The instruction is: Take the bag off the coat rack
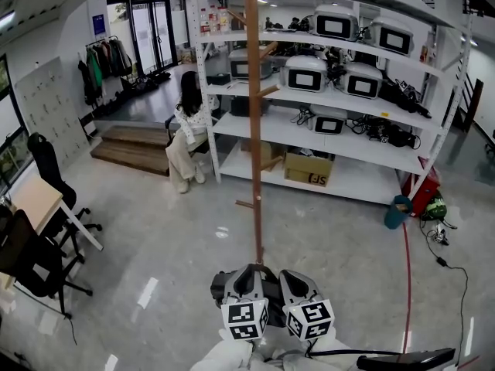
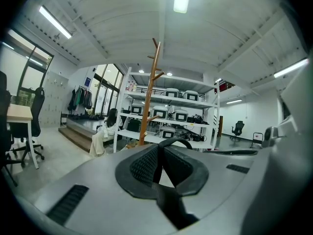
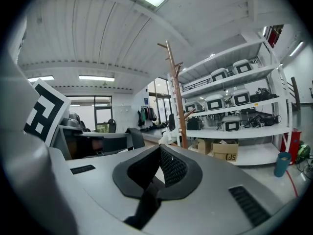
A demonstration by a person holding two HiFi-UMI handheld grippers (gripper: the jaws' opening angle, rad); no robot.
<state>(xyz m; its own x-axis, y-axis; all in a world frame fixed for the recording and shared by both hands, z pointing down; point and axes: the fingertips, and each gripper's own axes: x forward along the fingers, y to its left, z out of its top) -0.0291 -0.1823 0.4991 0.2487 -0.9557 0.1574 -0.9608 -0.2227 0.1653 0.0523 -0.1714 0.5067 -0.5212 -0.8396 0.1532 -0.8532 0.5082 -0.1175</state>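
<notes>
The wooden coat rack [image 1: 256, 130] stands straight ahead of me, its pegs bare; it also shows as coat rack [image 2: 148, 106] and coat rack [image 3: 177, 97]. No bag hangs on it. My left gripper [image 1: 249, 273] is low, just short of the rack's foot, and its jaws [image 2: 159, 148] are shut on a thin black handle loop [image 2: 177, 140] that arches up from their tips. A dark grey mass, apparently the bag [image 1: 223, 286], shows beside and under it. Close to its right, my right gripper [image 1: 294, 277] has its jaws [image 3: 159, 150] shut with nothing between them.
White shelving [image 1: 348, 122] with monitors and a cardboard box [image 1: 308, 168] stands behind the rack. A person [image 1: 188, 130] sits at its left end. A teal bin [image 1: 397, 212] and a red floor cable [image 1: 407, 269] are right; a desk [image 1: 35, 199] and office chairs [image 1: 46, 168] left.
</notes>
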